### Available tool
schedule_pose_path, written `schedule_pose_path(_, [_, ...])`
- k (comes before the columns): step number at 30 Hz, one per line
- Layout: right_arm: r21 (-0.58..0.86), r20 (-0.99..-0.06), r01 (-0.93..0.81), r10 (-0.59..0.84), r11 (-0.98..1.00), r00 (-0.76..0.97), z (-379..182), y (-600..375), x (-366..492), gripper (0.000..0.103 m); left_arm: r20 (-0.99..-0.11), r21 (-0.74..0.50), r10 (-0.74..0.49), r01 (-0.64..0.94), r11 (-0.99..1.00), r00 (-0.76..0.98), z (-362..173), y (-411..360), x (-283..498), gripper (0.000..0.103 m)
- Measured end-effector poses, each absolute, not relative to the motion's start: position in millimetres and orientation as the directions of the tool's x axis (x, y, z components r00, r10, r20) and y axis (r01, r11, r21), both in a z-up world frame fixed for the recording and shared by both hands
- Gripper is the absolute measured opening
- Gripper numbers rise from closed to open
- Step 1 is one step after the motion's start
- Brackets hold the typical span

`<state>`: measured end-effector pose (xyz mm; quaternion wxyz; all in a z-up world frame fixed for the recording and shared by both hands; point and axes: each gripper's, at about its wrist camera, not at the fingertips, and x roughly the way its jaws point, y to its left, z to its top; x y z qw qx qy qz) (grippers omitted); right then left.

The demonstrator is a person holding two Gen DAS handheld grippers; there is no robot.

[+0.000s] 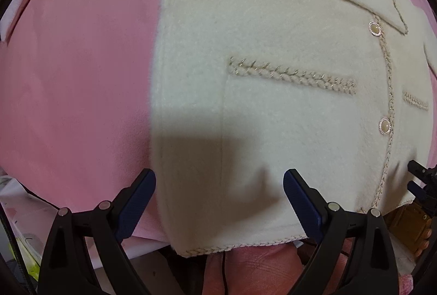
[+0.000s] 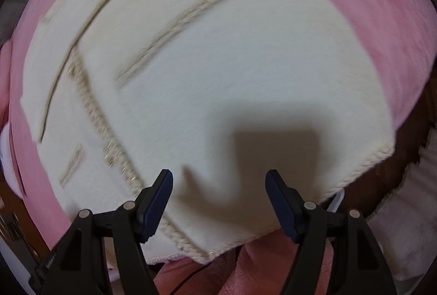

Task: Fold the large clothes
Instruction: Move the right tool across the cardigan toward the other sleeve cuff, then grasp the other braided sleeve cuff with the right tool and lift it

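A cream woolly jacket (image 1: 273, 109) with braided trim and pearl buttons (image 1: 384, 126) lies flat on a pink cloth (image 1: 76, 93). Its sleeve is folded across the upper part. My left gripper (image 1: 220, 185) is open and empty, hovering over the jacket's lower left hem. The jacket (image 2: 232, 71) fills the blurred right wrist view. My right gripper (image 2: 219, 185) is open and empty above the jacket's lower right part, near the hem. The right gripper's tip (image 1: 420, 180) shows at the right edge of the left wrist view.
The pink cloth (image 2: 382, 21) covers the surface around the jacket. The near edge of the surface runs just under the hem (image 1: 240, 247). White items (image 1: 16, 2) lie at the far left. A pale fluffy thing (image 2: 404, 226) sits at the lower right.
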<state>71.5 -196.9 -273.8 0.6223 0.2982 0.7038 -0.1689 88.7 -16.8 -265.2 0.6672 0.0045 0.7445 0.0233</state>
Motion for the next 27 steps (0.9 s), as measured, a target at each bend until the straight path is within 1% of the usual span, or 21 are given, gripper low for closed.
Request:
schedule_pose_path(2, [0.129,-0.979,0.665,0.201,0.735,-0.032,-271.6,-216.5,68.4,0.07,-0.994,0.047,0.045,-0.024,0.999,-0.095,-263.5,-24.5,91.0,0.094])
schedule_pose_path(3, [0.133,-0.98,0.682,0.198,0.719,-0.017,-270.2,-228.7,66.6,0.07,-0.995,0.046,0.044,-0.025,0.999,-0.09,-253.5,-48.1,108.6,0.094])
schedule_pose_path(7, [0.162,-0.977,0.702,0.212,0.693,0.016,-273.0,-265.7,60.0,0.071,-0.995,0.059,0.056,-0.028,0.998,-0.081,-241.7,-107.3,106.6,0.094])
schedule_pose_path(8, [0.168,-0.975,0.701,0.223,0.693,0.013,-275.4,-272.0,53.0,0.071,-0.994,0.066,0.064,-0.021,0.998,-0.084,-231.5,-151.9,112.4,0.094])
schedule_pose_path(12, [0.206,-0.958,0.673,0.286,0.711,-0.01,-287.3,-308.4,54.0,0.071,-0.992,0.107,0.108,0.009,0.994,-0.068,-211.2,-237.2,108.5,0.094])
schedule_pose_path(14, [0.254,-0.945,0.65,0.328,0.716,0.009,-289.3,-328.7,60.1,0.071,-0.993,0.1,0.099,-0.002,0.995,-0.06,-203.1,-275.8,105.8,0.094])
schedule_pose_path(15, [0.297,-0.93,0.633,0.367,0.715,0.021,-291.5,-342.9,65.0,0.071,-0.994,0.09,0.089,-0.01,0.996,-0.058,-208.4,-315.8,104.1,0.094])
schedule_pose_path(19, [0.347,-0.921,0.572,0.385,0.743,0.059,-288.6,-396.0,81.6,0.071,-0.996,0.069,0.066,-0.045,0.997,-0.062,-199.5,-403.1,105.0,0.094])
schedule_pose_path(22, [0.385,-0.913,0.571,0.391,0.725,0.119,-288.4,-433.5,80.7,0.071,-0.997,0.052,0.05,-0.047,0.998,-0.055,-180.3,-447.4,111.9,0.094])
schedule_pose_path(23, [0.399,-0.909,0.573,0.392,0.716,0.142,-287.2,-449.6,82.8,0.071,-0.997,0.059,0.057,-0.033,0.998,-0.049,-168.7,-445.2,114.8,0.094])
schedule_pose_path(27, [0.442,-0.893,0.605,0.39,0.662,0.226,-283.4,-505.6,86.8,0.071,-0.995,0.097,0.097,0.067,0.993,0.004,-133.6,-484.0,128.0,0.094])
